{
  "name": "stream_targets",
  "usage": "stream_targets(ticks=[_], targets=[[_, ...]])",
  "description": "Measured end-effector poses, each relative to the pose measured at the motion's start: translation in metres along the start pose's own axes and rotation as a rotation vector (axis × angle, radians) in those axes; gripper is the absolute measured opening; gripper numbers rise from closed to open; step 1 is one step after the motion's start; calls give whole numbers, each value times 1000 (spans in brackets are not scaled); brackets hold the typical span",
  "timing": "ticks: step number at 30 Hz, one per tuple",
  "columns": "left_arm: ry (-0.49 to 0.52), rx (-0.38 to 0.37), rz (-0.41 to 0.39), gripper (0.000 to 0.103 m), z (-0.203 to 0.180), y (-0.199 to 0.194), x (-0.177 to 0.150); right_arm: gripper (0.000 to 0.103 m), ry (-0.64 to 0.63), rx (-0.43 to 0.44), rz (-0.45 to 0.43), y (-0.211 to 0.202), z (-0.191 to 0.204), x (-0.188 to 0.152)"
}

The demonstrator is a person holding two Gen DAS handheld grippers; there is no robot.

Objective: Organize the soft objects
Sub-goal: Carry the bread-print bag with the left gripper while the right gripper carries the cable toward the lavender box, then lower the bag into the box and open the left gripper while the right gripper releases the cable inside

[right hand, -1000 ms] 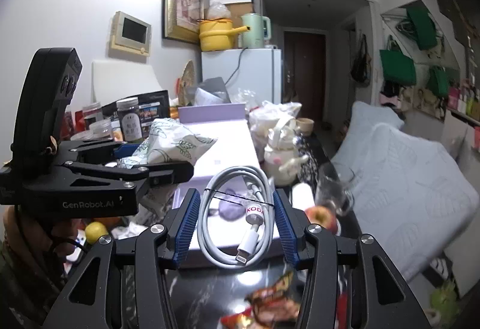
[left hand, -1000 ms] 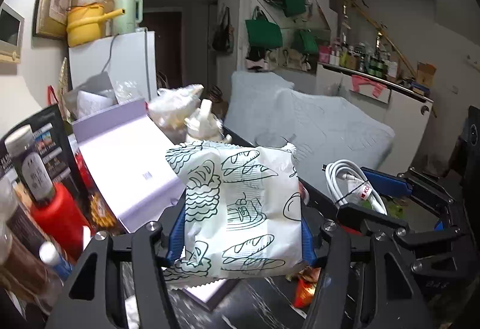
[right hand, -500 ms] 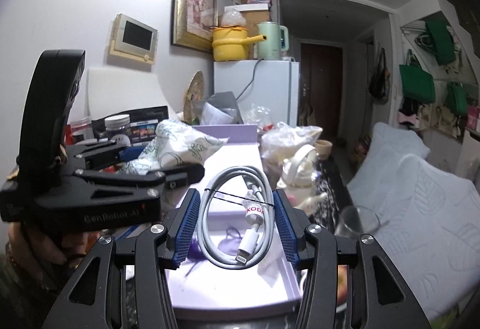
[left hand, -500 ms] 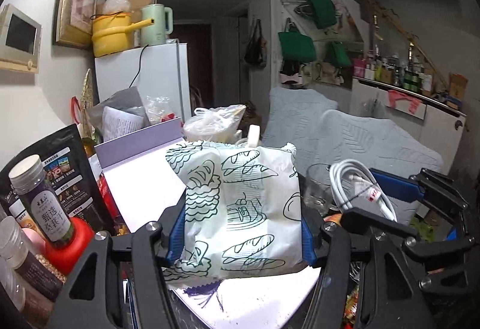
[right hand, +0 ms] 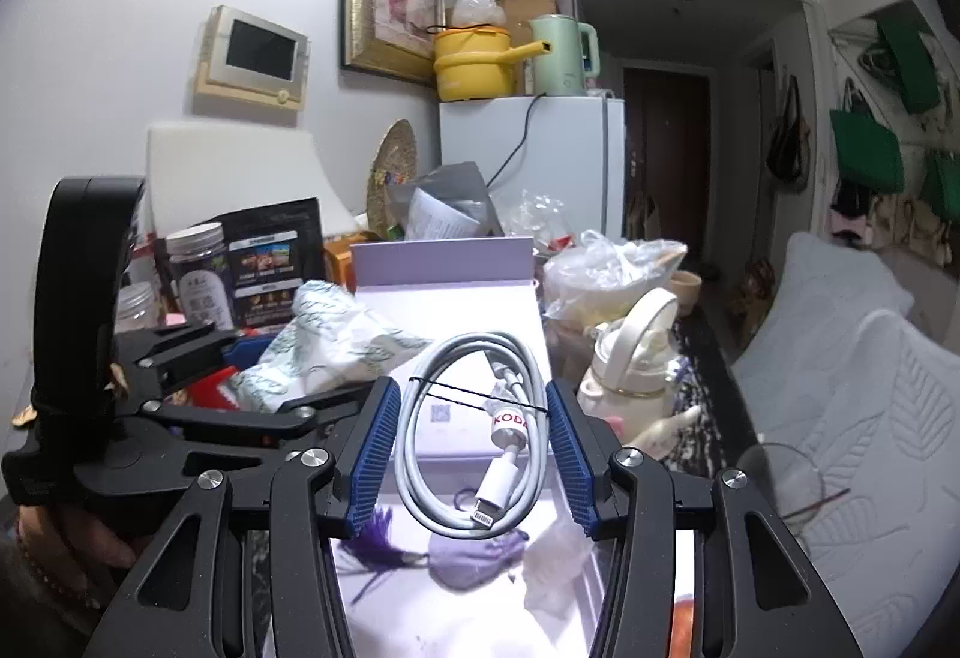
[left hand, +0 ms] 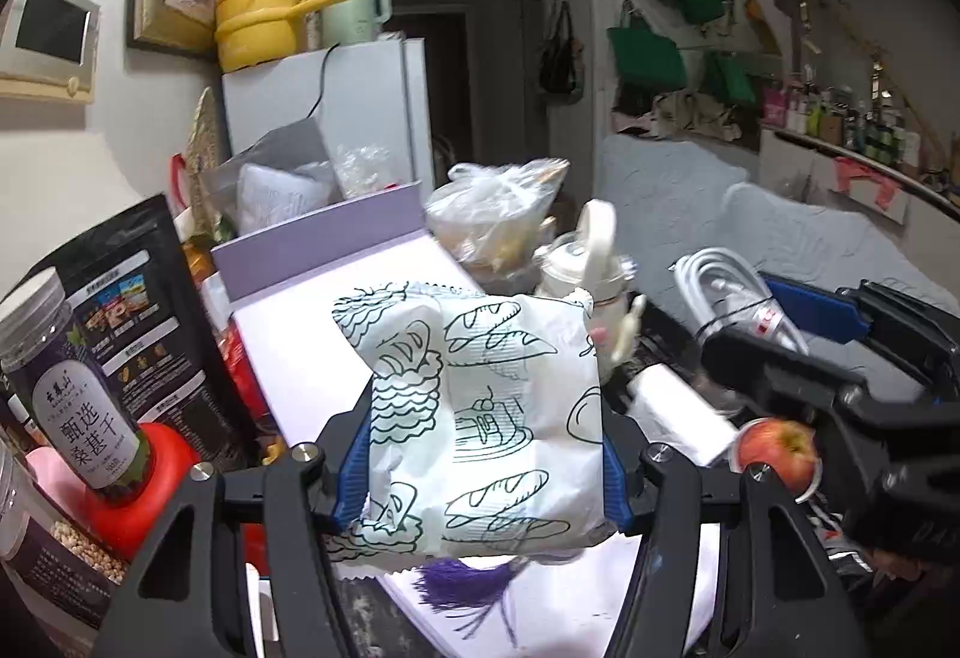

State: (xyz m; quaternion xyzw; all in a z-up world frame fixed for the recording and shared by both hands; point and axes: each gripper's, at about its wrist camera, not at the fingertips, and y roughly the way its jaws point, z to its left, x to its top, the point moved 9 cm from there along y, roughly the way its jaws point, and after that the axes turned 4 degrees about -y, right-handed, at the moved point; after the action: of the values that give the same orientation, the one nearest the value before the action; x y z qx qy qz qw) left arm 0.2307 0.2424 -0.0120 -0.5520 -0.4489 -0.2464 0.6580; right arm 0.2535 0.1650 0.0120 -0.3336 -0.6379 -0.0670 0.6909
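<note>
Both tools have moved in over the open lilac box [right hand: 444, 298] w/ their loads since a sec ago. Left tool [left hand: 483, 463] is clamped on the bread-print snack bag [left hand: 480, 418], hanging above the box's white floor. Right tool [right hand: 474, 448] is pinching the coiled white charging cable [right hand: 474, 430], also above the box interior, where a purple tassel sachet [right hand: 462, 562] and a small clear packet [right hand: 555, 562] already lie. Earlier the box sat further ahead; now it's directly under both. Judging by that, drop-off is close: lower, then release bag & cable inside.
</note>
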Motion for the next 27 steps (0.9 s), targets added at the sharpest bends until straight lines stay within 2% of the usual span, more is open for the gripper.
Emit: stream_targets(ticks=[6, 13, 17, 20, 27], targets=[[4, 28, 75, 59, 7, 28, -15, 49, 20, -11, 63, 27, -11, -17], [20, -10, 166, 59, -3, 60, -39, 49, 30, -25, 185, 52, -23, -47], [56, 11, 207, 59, -8, 75, -53, 49, 26, -34, 209, 57, -27, -54], [50, 7, 256, 59, -9, 85, -64, 49, 39, -24, 223, 62, -28, -59], [45, 50, 329, 59, 0, 104, -81, 49, 37, -18, 273, 77, -28, -74]])
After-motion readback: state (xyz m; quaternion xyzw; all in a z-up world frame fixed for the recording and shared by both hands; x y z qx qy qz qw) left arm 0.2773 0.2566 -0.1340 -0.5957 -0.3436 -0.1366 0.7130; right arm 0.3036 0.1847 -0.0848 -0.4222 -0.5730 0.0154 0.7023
